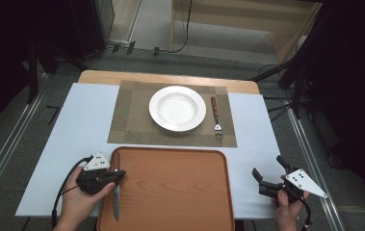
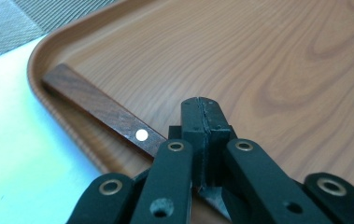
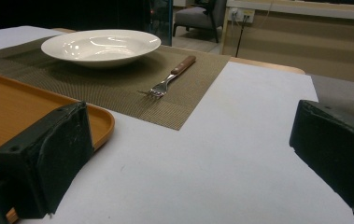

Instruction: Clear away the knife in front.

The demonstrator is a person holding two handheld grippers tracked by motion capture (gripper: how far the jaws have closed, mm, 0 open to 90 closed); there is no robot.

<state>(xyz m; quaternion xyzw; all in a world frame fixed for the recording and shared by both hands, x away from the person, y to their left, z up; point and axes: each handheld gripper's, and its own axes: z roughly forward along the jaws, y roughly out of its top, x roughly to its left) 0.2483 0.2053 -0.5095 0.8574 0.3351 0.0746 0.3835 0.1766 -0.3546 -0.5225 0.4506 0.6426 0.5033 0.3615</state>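
Left gripper [image 1: 117, 176]: positioned over the near-left corner of the tray [image 1: 170, 192]. Its jaws are fully closed on the knife [image 1: 116, 202], clamping it where the blade meets the handle. In the left gripper view the closed jaws stand together above the wooden handle [image 2: 104, 114], which runs along the tray's left rim toward the far corner. In the high view the blade extends from the jaws toward the person, lying along the tray's left side. The left hand [image 1: 81, 202] holds the gripper body from below.

Right gripper [image 1: 262, 180]: located over the white surface [image 1: 74, 144], just to the right of the tray's near-right corner. Its jaws are wide apart with nothing between them. The right hand [image 1: 286, 211] supports it at the near edge.

Other items: a mat [image 1: 132, 120] lies beyond the tray. A white plate [image 1: 177, 108] sits at its centre. A fork [image 1: 215, 115] with a wooden handle lies on the mat, just right of the plate, tines toward the tray.
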